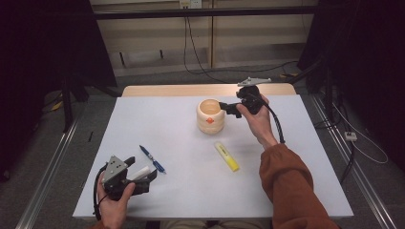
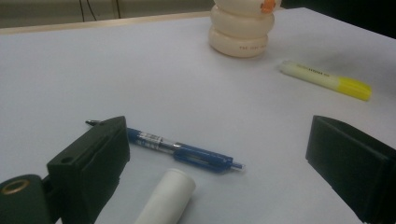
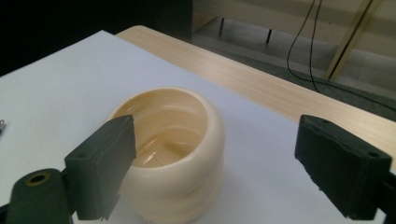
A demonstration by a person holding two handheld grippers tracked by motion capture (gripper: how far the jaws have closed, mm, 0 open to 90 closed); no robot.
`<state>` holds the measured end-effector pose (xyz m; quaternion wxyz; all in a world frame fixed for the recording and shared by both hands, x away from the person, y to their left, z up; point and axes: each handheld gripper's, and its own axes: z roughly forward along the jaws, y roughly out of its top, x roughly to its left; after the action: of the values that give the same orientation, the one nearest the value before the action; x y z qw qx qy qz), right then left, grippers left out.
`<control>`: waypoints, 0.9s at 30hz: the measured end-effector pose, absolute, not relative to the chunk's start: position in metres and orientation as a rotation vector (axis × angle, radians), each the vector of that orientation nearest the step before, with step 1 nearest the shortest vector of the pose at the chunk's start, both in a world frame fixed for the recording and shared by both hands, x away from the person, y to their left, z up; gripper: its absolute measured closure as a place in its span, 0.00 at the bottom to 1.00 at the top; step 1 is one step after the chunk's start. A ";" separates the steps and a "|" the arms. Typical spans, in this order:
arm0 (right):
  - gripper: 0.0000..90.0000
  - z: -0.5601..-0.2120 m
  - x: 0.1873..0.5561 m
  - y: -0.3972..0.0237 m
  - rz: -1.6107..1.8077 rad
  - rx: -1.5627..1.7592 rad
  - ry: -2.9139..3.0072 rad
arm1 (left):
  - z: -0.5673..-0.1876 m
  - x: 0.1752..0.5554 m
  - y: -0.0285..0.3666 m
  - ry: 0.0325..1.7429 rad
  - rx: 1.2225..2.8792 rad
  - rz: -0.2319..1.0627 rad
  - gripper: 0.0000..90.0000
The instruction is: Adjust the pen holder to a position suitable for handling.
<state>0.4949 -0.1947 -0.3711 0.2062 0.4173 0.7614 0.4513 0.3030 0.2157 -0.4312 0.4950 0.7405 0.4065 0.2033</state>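
A cream ribbed cup (image 1: 210,117) (image 3: 177,154) stands upright at the middle back of the white table (image 1: 157,119). My right gripper (image 1: 224,108) (image 3: 215,123) hovers at its right rim, open; one jaw is over the cup's mouth and the other outside its wall, neither touching. A white cylinder (image 1: 140,172) (image 2: 166,198) lies on the table between the wide jaws of my left gripper (image 1: 143,170) (image 2: 219,128), which is open near the front left edge. A blue pen (image 1: 153,159) (image 2: 182,151) lies just beyond that cylinder. A yellow highlighter (image 1: 227,156) (image 2: 327,80) lies in front of the cup.
A bare wooden strip (image 1: 167,90) runs along the table's far edge. Dark stands and cables (image 1: 196,52) are on the floor behind and to both sides. An orange sleeve (image 1: 286,181) reaches in from the lower right.
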 end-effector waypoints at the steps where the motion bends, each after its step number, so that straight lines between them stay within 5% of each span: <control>1: 0.13 -0.371 0.497 -0.192 1.262 1.153 2.127 | -0.431 0.303 0.215 0.987 1.795 0.491 0.07; 20: 0.57 -0.397 0.541 -0.169 1.175 1.136 2.212 | -0.432 0.306 0.217 0.988 1.795 0.446 0.07; 27: 0.65 -0.404 0.547 -0.166 1.170 1.143 2.260 | -0.433 0.306 0.219 1.001 1.790 0.433 0.07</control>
<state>0.5471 -0.1664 -0.4037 0.1748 0.4035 0.7976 0.4130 0.3065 0.2189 -0.4335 0.4994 0.7399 0.4137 0.1789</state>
